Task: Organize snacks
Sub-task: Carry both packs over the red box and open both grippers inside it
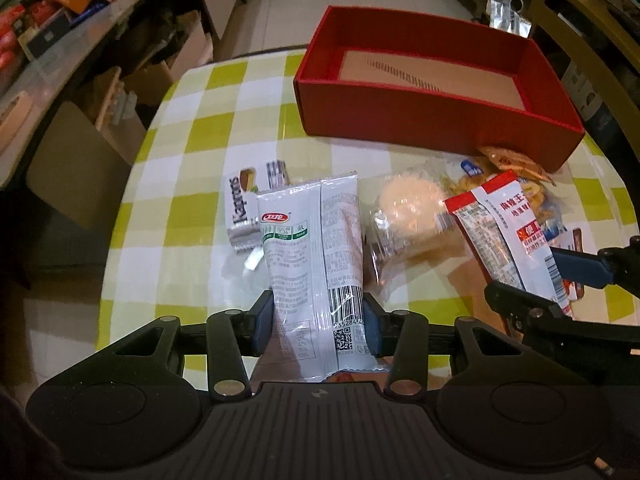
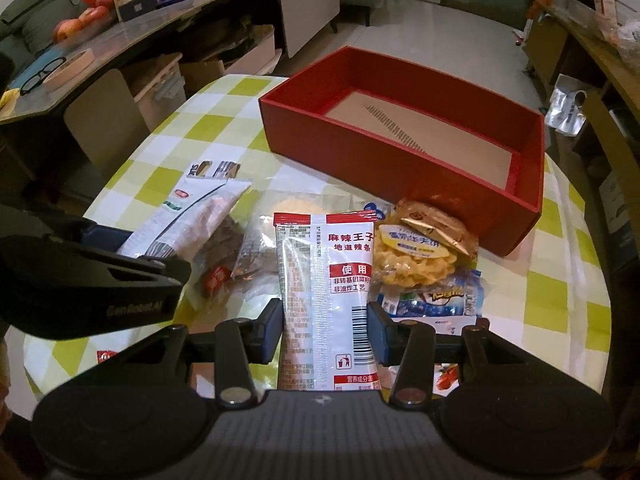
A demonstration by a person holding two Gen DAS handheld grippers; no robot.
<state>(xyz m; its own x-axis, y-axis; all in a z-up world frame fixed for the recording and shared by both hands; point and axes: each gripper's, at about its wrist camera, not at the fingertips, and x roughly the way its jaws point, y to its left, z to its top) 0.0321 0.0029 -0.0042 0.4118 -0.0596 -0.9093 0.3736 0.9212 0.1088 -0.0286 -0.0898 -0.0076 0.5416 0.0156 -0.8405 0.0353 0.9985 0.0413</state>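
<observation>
My left gripper (image 1: 318,320) is shut on a grey-white snack packet (image 1: 308,240) and holds it upright above the checked table; the packet also shows in the right wrist view (image 2: 180,216). My right gripper (image 2: 326,328) is shut on a red-and-white spicy strip packet (image 2: 326,272), also seen in the left wrist view (image 1: 504,236). An open, empty red box (image 1: 432,108) (image 2: 404,168) stands at the far side of the table. Loose snacks lie between: a round cake in clear wrap (image 1: 408,208), a yellow fried snack bag (image 2: 420,260), a Kaprons packet (image 1: 240,208).
The table (image 1: 192,128) has a green-and-white checked cloth and a rounded edge on the left. A cluttered counter (image 2: 120,20) with boxes and fruit runs along the left. A blue-white packet (image 2: 436,300) lies by my right fingers. A wooden chair (image 1: 580,20) stands behind the box.
</observation>
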